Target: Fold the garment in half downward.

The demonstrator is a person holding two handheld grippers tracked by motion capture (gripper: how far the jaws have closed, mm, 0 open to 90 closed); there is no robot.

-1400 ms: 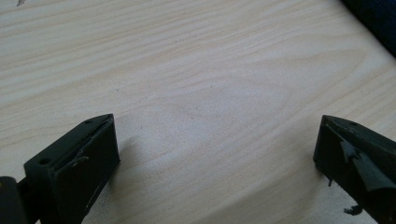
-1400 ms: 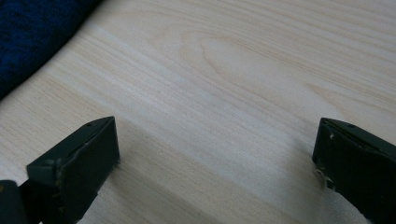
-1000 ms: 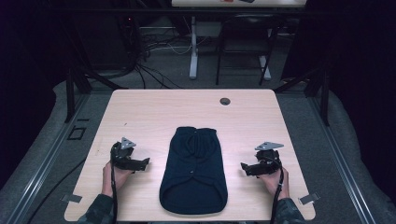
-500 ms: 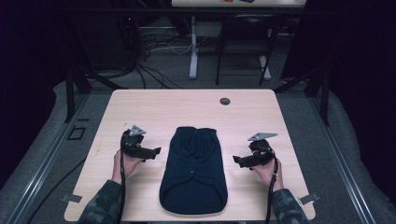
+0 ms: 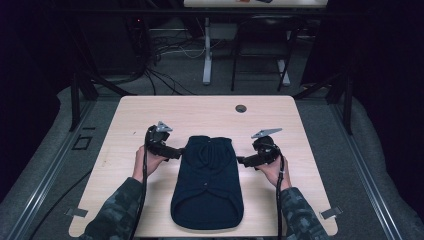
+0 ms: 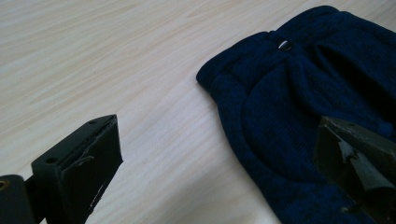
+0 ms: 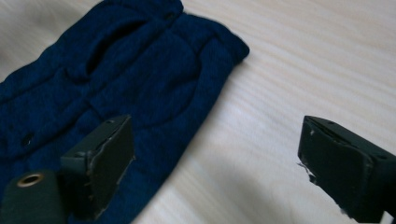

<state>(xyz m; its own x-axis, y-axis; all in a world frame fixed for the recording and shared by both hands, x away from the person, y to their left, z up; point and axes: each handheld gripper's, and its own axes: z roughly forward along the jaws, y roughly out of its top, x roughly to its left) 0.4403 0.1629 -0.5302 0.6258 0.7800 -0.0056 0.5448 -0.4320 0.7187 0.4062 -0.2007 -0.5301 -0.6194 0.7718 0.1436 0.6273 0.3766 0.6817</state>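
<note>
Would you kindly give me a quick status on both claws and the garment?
Left claw open at the navy garment's left edge. Right claw open at its right edge. Garment flat on the table, ungripped. Nothing in the way.

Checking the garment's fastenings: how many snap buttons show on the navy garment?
2 on the navy garment: one near its collar, one lower on its front; folds may hide more.

Spread fingers (image 7: 336, 172) astride navy garment's (image 7: 116, 88) edge

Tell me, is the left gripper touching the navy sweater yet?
Cannot tell. In the left gripper view, the left gripper is open, one jaw over bare table, the other over the navy sweater; no contact or gap is plain.
</note>
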